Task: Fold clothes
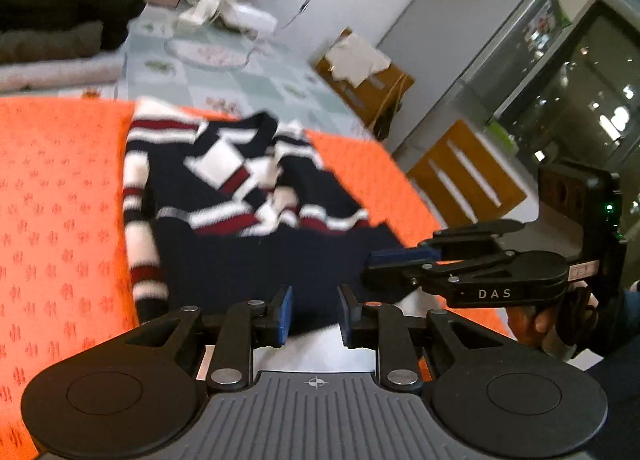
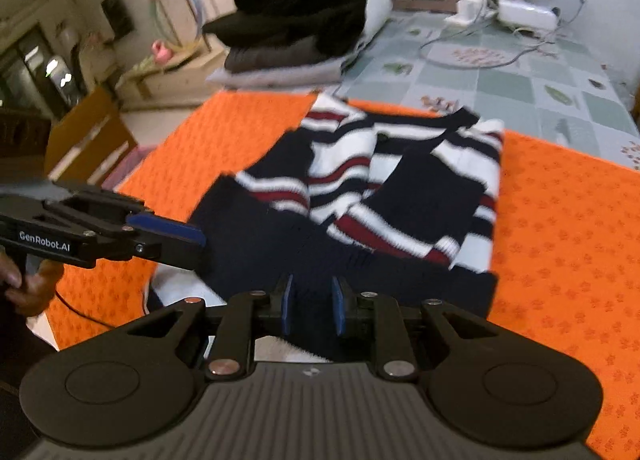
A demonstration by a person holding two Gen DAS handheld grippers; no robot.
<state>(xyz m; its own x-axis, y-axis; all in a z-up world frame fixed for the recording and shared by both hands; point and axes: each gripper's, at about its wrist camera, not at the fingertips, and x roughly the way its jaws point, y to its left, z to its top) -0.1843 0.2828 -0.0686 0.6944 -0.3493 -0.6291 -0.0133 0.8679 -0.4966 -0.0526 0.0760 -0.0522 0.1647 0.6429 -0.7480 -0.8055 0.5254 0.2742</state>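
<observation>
My table (image 2: 520,80) in tiled cloth across the upper frame, orange mat (image 2: 560,220) on it, striped sweater (image 2: 400,200) mid-frame, folded clothes pile (image 2: 288,32) upper left

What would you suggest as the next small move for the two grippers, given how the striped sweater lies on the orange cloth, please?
Probably close both grippers on the near hem and carry it up toward the collar. The striped sweater lies on the orange cloth with its sleeves already folded in, and the left gripper and right gripper stand open above its dark lower edge, holding nothing.
</observation>
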